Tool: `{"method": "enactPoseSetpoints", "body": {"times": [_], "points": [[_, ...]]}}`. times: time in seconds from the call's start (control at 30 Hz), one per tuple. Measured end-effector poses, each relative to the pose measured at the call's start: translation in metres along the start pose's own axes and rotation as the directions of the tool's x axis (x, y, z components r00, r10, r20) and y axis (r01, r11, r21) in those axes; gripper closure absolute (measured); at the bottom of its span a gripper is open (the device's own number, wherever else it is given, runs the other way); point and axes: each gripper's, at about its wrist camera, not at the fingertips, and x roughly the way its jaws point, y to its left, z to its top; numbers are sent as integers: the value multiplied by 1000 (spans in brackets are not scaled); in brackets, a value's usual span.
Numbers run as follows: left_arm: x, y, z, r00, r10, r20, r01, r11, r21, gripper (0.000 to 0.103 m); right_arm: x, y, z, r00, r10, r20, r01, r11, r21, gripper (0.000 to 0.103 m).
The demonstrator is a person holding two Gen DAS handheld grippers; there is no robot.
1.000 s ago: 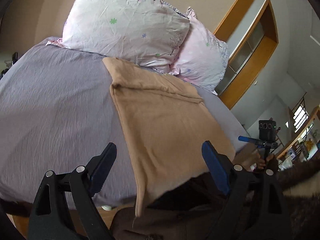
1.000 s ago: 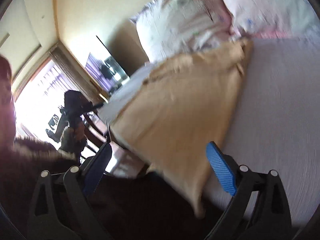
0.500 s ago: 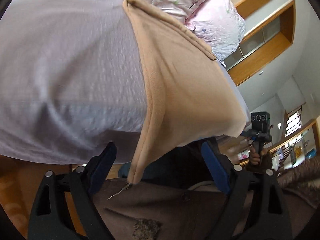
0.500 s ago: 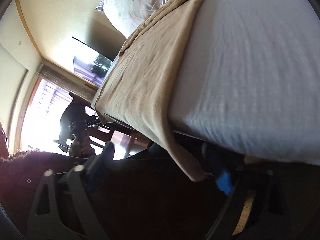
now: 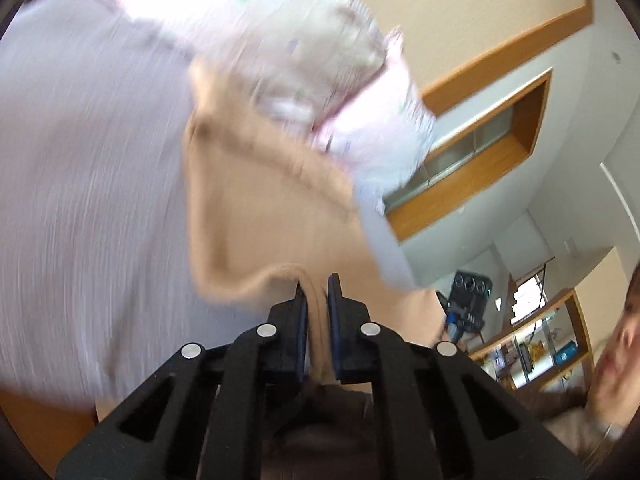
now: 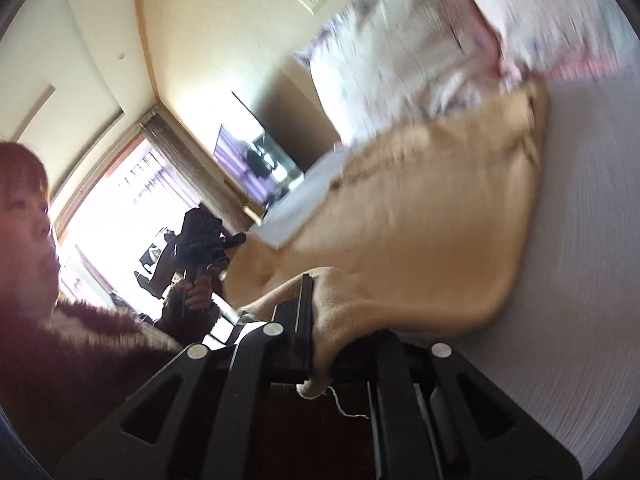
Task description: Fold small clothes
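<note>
One tan garment point(image 5: 256, 216) lies on the lavender bed point(image 5: 88, 184) below two floral pillows point(image 5: 280, 40), its near edge pinched by both the left gripper point(image 5: 318, 292) and right gripper point(image 6: 320, 300), each nearly closed.

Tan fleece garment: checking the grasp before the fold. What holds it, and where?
Both grippers: left gripper and right gripper each pinch the tan fleece garment at a near-edge corner.

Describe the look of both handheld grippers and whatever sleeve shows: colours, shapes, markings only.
Left gripper: black plastic frame of angular struts with triangular cut-outs, round silver pins at the joints, blue pads on the inner finger faces. Right gripper: the same black frame and silver pins; its pads are hidden. No cables show. The sleeve is dark maroon and fuzzy.
</note>
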Motion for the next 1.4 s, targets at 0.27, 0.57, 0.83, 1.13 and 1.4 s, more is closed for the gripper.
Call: {"method": "enactPoseSetpoints", "body": {"times": [0.27, 0.57, 0.83, 1.13, 1.4], "points": [[85, 43, 144, 975, 190, 113, -179, 978, -103, 94, 47, -101, 133, 945, -235, 228, 178, 953, 245, 97], [134, 79, 201, 965, 250, 86, -236, 961, -147, 96, 77, -171, 158, 931, -305, 200, 214, 900, 379, 97], [150, 88, 212, 948, 319, 3, -317, 941, -122, 94, 101, -202, 169, 922, -351, 161, 251, 862, 441, 97], [174, 87, 212, 890, 447, -88, -453, 889, -65, 57, 100, -201, 163, 928, -331, 173, 227, 867, 443, 96], [189, 74, 210, 862, 500, -79, -502, 865, -4, 99, 97, -201, 158, 927, -324, 190, 210, 866, 453, 96]]}}
